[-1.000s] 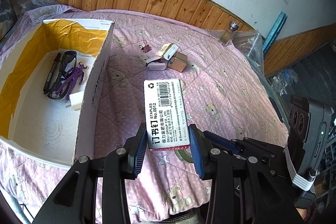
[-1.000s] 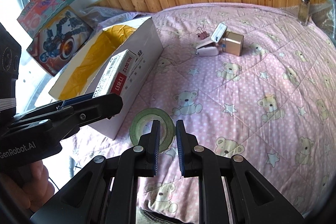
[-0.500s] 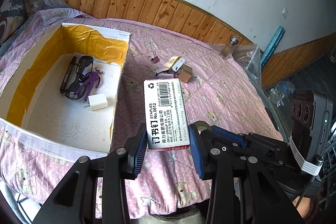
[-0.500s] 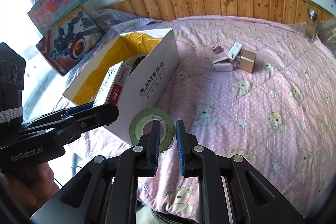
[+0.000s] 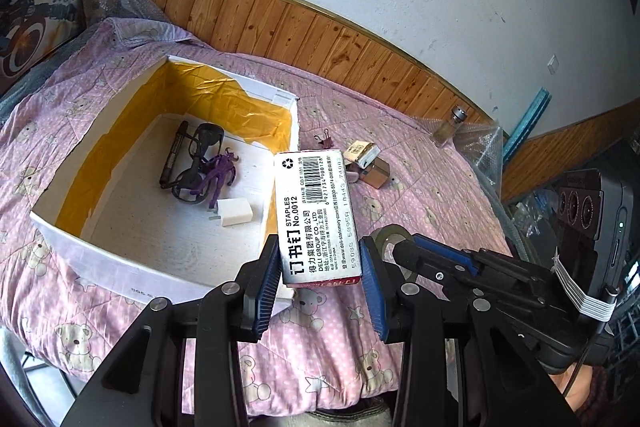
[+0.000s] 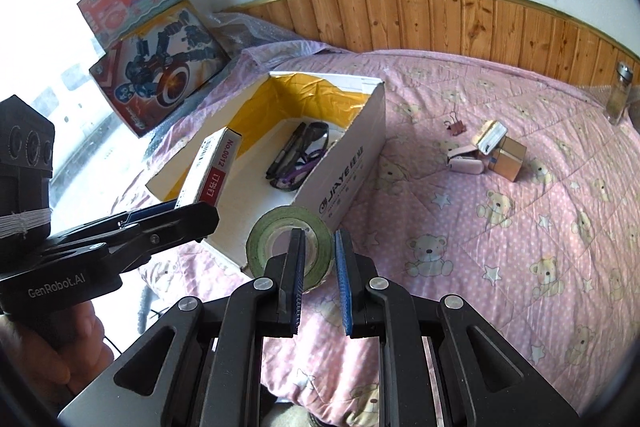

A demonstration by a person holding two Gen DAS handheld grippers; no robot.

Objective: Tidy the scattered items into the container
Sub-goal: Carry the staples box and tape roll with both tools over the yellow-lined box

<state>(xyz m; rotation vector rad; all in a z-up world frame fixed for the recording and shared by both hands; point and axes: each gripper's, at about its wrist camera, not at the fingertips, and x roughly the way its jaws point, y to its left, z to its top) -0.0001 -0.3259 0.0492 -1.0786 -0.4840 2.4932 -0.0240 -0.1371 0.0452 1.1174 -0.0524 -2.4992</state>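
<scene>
Left tool (image 5: pixel 320 269): blue pads clamped on the long sides of one staples box (image 5: pixel 316 215), carried in the air above the near right corner of the container (image 5: pixel 56 231); the right-wrist view shows the same staples box (image 6: pixel 212 163) raised over the container's open top (image 6: pixel 352 163). Right tool (image 6: pixel 318 267): jaws drawn narrow, pinching the wall of one roll of green tape (image 6: pixel 276 231), held off the bed just in front of the container's near corner. Container: one white carton lined with yellow paper, standing on the pink bear-print quilt (image 6: pixel 520 247) of the bed. Inside it, four things counted: one black pen (image 5: pixel 173 155), one pair of dark glasses (image 5: pixel 200 163), one purple clip-like item (image 5: pixel 220 173), one white plug-shaped block (image 5: pixel 236 213). Still loose on the quilt, well apart from the container: one small binder clip (image 6: pixel 456 125), and a close cluster of one pale stapler-like item (image 6: pixel 466 161), one tan box (image 6: pixel 508 159) and one small white-edged packet (image 6: pixel 490 137) leaning on it. One glass shaker jar (image 6: pixel 620 93) stands near the wooden wall panel; whether it belongs to the task cannot be told. Judged progress: about half done, with four items stowed, two in transit, and four or five left to collect.
</scene>
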